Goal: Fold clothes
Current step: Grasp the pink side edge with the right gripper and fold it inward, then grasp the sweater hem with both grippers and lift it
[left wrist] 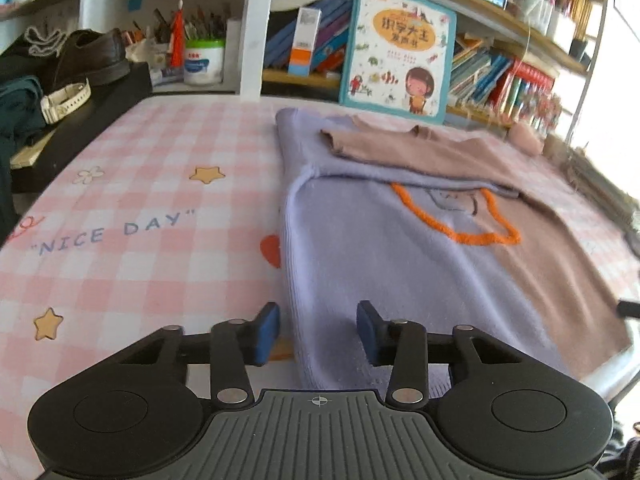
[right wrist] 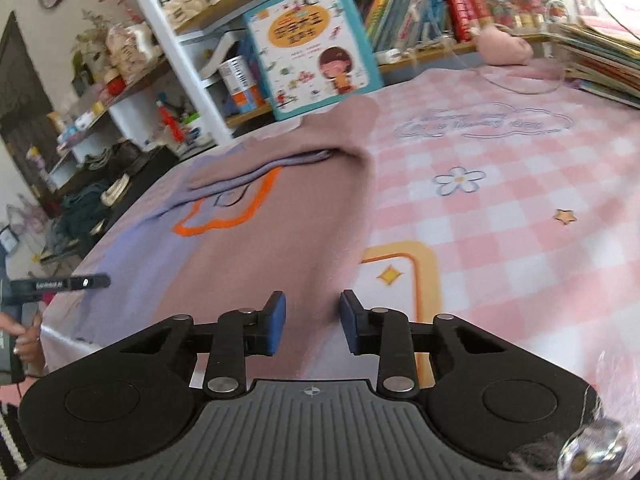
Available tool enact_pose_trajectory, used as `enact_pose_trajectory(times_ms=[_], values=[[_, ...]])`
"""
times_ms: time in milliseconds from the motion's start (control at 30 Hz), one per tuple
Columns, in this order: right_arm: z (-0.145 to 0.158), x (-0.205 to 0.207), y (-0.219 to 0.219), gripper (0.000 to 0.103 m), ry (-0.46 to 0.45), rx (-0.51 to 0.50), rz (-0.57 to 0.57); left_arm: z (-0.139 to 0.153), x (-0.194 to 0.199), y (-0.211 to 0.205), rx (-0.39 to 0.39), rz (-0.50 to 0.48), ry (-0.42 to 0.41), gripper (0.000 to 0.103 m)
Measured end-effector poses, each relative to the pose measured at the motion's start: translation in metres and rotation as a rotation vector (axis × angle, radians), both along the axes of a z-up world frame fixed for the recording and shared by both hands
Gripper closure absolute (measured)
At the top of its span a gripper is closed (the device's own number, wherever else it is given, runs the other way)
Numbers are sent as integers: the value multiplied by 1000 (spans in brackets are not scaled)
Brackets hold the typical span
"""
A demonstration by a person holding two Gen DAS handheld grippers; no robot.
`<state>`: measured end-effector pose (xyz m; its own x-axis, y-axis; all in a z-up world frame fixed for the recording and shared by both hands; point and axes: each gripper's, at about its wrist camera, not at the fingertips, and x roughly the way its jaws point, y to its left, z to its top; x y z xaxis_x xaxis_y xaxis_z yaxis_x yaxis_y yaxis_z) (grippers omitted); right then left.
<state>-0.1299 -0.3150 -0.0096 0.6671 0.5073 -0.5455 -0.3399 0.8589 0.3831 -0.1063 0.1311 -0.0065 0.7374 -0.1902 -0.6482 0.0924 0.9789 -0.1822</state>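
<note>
A sweater, lavender (left wrist: 360,264) on one half and dusty brown (right wrist: 256,264) on the other, lies flat on the pink checked tablecloth (left wrist: 140,200). It bears an orange outline (left wrist: 460,232), and its sleeves are folded in across the chest. My left gripper (left wrist: 318,330) sits at the hem's left corner, its blue pads (left wrist: 266,332) apart with the lavender edge lying between them. My right gripper (right wrist: 312,320) sits at the hem's right corner, pads (right wrist: 276,322) apart over the brown edge. Neither pair of pads presses the cloth. The left gripper (right wrist: 60,282) and a hand show at the left of the right wrist view.
A picture book (left wrist: 394,52) leans on crowded shelves behind the table. A black shoe (left wrist: 90,56) and a watch (left wrist: 66,100) sit on a dark ledge to the left. A pile of books (right wrist: 600,60) and a pink plush (right wrist: 506,46) lie at the far right.
</note>
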Motion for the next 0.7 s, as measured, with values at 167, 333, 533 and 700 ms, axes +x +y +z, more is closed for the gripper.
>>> enact_pose_trajectory(times_ms=[167,333,533,700], values=[[7,1,10,93,-30,-53,17,6,-2,0,-64,-28,-31,99],[21,-1,6,94,-74,47,26,18,-6,-9,-71,-92,-64,94],[6,2,-4,75,15,65,-5,4,0,-3,-79,-73,40,68],[-3,0,-13,76,46,127,-16,2,-3,-3,-122,-78,58,68]])
